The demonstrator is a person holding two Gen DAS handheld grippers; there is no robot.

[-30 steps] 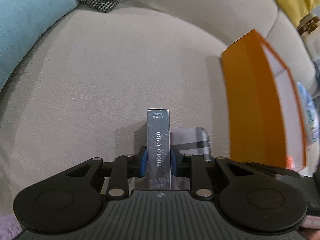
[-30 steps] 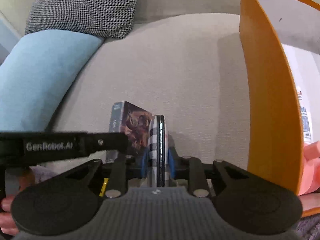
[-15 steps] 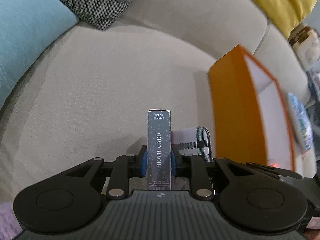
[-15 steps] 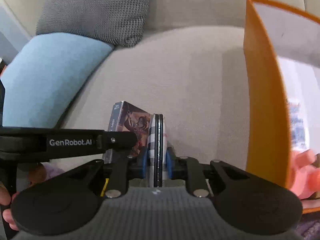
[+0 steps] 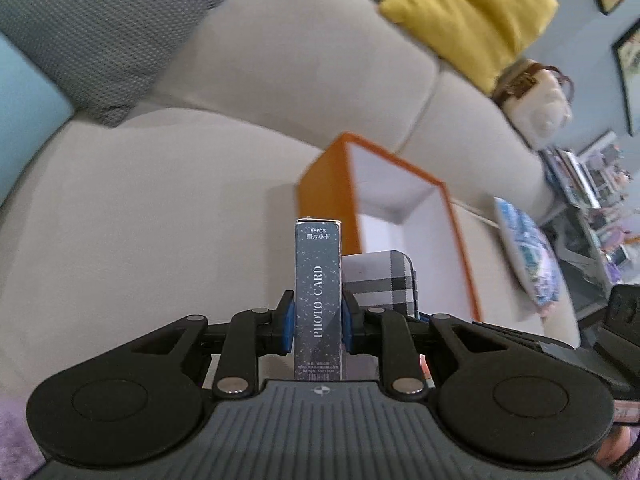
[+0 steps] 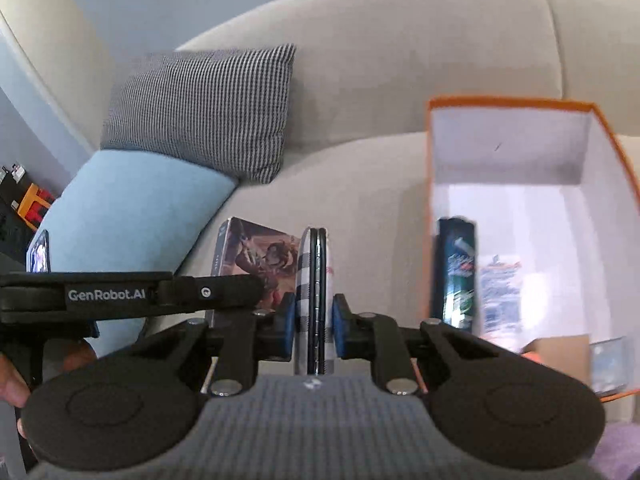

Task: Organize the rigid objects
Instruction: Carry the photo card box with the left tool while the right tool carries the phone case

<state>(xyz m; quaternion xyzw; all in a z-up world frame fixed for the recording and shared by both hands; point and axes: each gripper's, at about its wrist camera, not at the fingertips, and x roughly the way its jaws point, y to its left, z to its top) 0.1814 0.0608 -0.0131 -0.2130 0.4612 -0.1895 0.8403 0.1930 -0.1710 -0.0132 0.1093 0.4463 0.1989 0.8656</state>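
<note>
Black left gripper: its blue pads pinch a tall, narrow dark card box that stands upright between them, "PHOTO CARD" printed up its front.
Black right gripper: its blue pads are pressed against a thin flat case with a grey-and-white plaid cover, held on edge. The jaws closed a little within the last second with the case between them.
Side by side: in the left wrist view the plaid case shows just right of the card box; in the right wrist view the card box shows its illustrated side just left of the case, beside the left gripper's arm.
Hand: a person's fingers show at the lower left edge of the right wrist view.
Orange box: open, white inside, sitting on the sofa seat beyond and to the right of both held things. It holds a dark upright packet against its near-left wall and some blurred items.
Sofa: beige fabric.
Cushions: light blue cushion and a checked grey one at the left; a yellow cushion on the backrest at the right.
</note>
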